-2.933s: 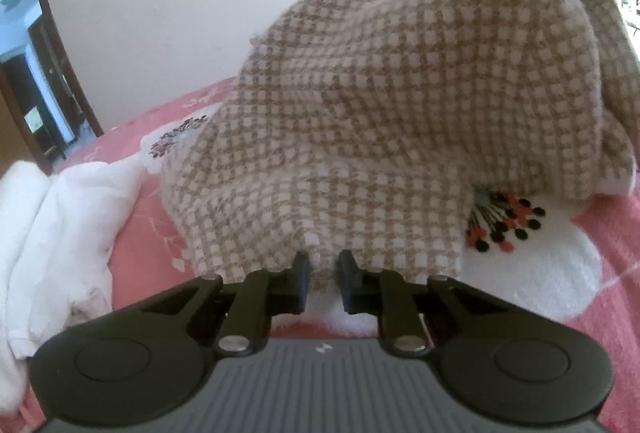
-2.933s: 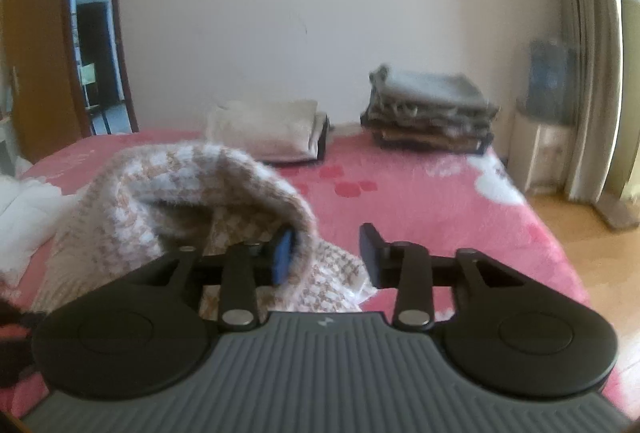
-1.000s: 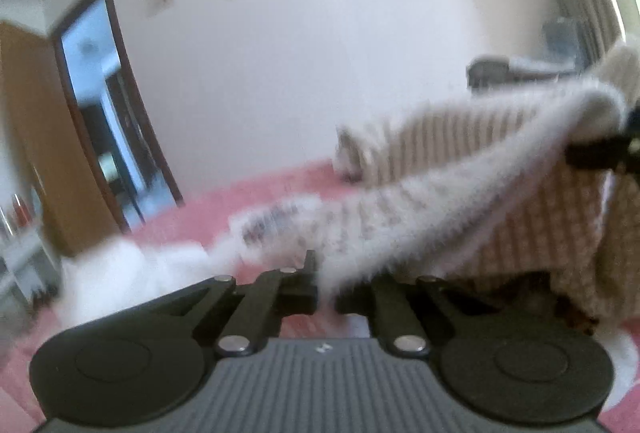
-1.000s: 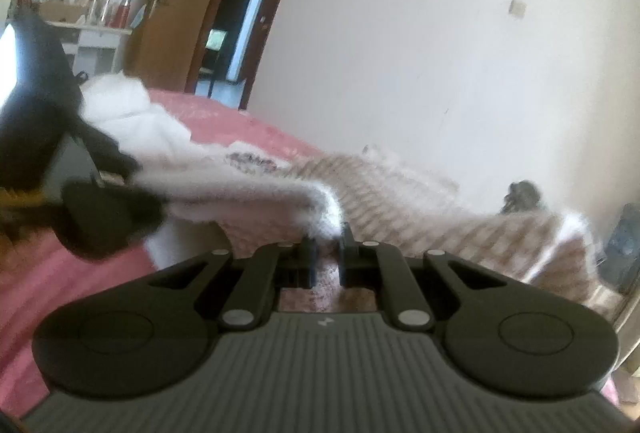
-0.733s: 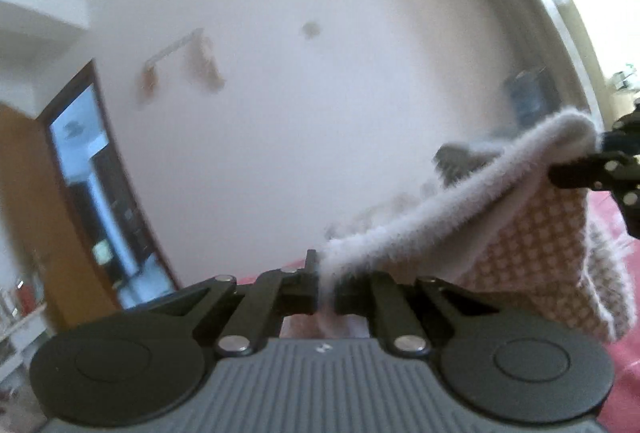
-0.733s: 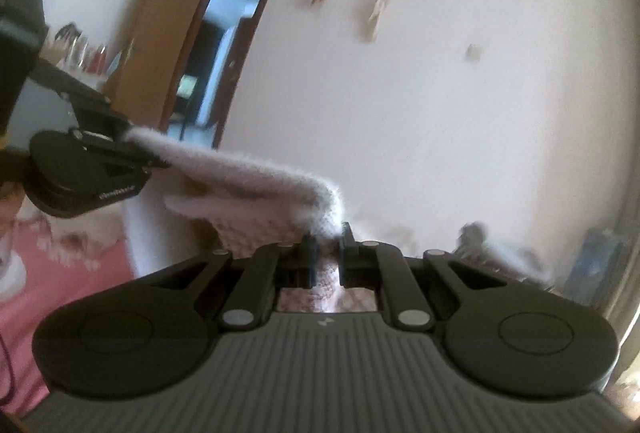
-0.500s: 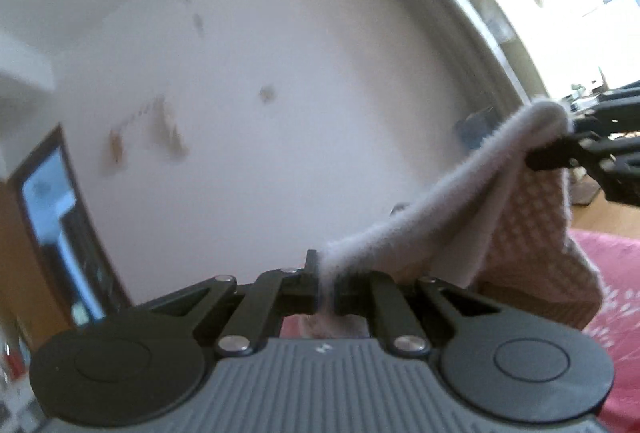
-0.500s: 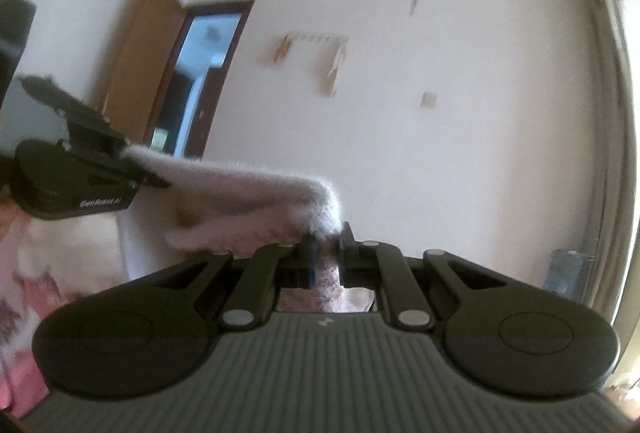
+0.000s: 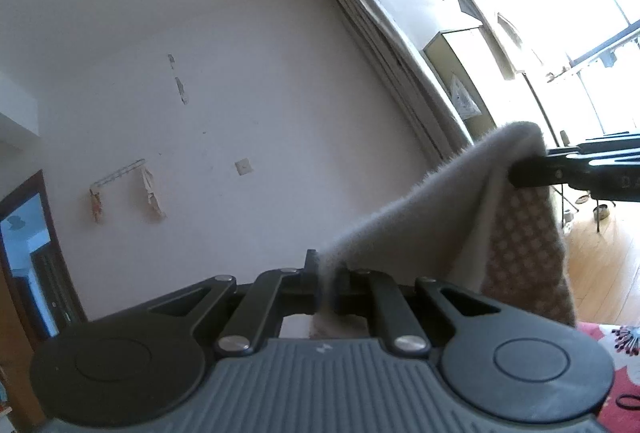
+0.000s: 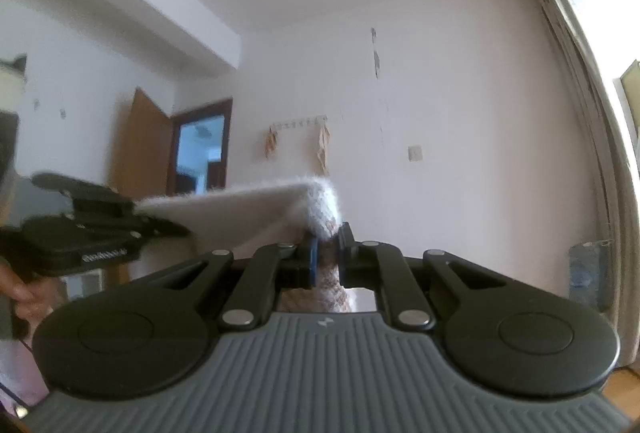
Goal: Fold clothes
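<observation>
A fluffy beige-and-white checked garment (image 9: 516,233) hangs in the air, stretched between both grippers. My left gripper (image 9: 327,283) is shut on one corner of its top edge. In the left wrist view the other gripper (image 9: 524,169) pinches the far corner at the right. In the right wrist view my right gripper (image 10: 326,253) is shut on the garment (image 10: 256,211), whose edge runs left to the other gripper (image 10: 140,211), held by a hand. The lower part of the cloth is hidden behind the gripper bodies.
Both cameras look high at a white wall (image 9: 240,93) with a hook rail (image 10: 298,123). A brown door and doorway (image 10: 200,153) stand at the left, curtains (image 9: 400,53) and a bright window to the right. A patch of red floral bedding (image 9: 616,353) shows low right.
Both grippers have risen with the garment, lifting it off the bed. The bed and folded stacks have dropped out of view, and the top edge is now pulled tauter between the grippers.
</observation>
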A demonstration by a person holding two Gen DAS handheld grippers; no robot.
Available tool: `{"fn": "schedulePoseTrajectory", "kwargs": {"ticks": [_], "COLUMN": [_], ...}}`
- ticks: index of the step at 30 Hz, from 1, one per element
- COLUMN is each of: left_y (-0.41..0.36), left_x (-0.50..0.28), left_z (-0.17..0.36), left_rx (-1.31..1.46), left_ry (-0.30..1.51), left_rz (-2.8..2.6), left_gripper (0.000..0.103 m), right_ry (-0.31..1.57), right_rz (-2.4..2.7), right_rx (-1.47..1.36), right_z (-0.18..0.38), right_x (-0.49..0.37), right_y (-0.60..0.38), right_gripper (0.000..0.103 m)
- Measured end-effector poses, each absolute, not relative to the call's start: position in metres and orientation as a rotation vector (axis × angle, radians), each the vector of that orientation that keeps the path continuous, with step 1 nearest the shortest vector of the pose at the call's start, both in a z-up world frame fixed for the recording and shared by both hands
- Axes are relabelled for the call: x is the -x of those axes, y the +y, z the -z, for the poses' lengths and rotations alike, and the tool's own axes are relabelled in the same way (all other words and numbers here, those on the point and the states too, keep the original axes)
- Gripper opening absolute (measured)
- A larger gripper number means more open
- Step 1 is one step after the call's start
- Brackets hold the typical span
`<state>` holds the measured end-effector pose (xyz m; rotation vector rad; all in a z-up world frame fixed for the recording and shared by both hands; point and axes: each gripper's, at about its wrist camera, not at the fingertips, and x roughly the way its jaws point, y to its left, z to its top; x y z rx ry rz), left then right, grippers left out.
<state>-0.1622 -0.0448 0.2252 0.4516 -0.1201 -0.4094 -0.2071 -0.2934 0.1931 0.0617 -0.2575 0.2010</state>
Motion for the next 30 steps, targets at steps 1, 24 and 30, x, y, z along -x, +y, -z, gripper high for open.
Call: {"fn": "schedulePoseTrajectory", "kwargs": {"ticks": [1,24,30], "left_y": [-0.046,-0.039,-0.006], "left_x": [0.157,-0.017,-0.014], "left_z": [-0.225,-0.081,-0.063], "left_rx": [-0.444,-0.315,-0.091], "left_ry": [-0.102,0.377,0.515], "left_rz": [0.417,0.385,0.462], "left_gripper": [0.007,0.085,0.086], "right_ry": [-0.251,0.431,0.578], "right_rz": [-0.201,-0.195,-0.141], "right_rx": [-0.071,-0.287,-0.355], "right_z": [-0.193,-0.038,0.018], "right_x": [0.204,-0.104,-0.159], "right_y": [-0.296,-0.311,-0.317], "right_gripper": [0.007,0.008,0.008]}}
